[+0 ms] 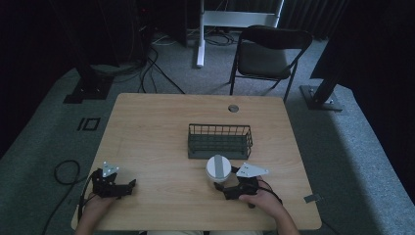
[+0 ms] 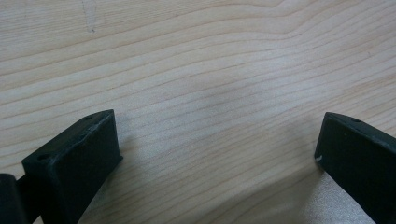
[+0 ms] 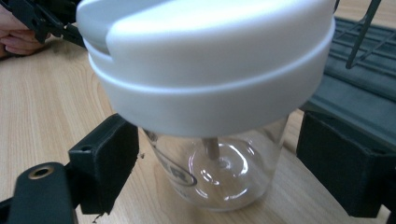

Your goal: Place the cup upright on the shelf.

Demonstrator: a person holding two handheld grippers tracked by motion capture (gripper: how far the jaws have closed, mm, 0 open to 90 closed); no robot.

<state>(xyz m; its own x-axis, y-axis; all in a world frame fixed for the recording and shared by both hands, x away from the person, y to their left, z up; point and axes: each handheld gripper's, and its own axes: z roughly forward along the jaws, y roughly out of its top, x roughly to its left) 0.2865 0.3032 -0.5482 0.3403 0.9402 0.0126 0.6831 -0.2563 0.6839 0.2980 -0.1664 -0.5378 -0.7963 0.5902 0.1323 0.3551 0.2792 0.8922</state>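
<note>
A clear glass jar (image 1: 218,169) with a white lid stands upright on the wooden table (image 1: 156,132), just in front of the wire basket (image 1: 220,128). My right gripper (image 1: 223,188) is open, and its jaws flank the jar's glass body (image 3: 219,172) with a narrow gap on each side. The white lid (image 3: 210,70) looms large over the jaws in the right gripper view. At the table's front left my left gripper (image 1: 130,186) is open, with bare wood between its jaws (image 2: 217,140).
The dark wire basket (image 3: 359,88) sits close behind the jar, to its right in the right gripper view. A cable hole (image 1: 233,108) marks the table's far edge. A folding chair (image 1: 269,54) stands beyond the table. The other hand (image 3: 14,37) shows far left.
</note>
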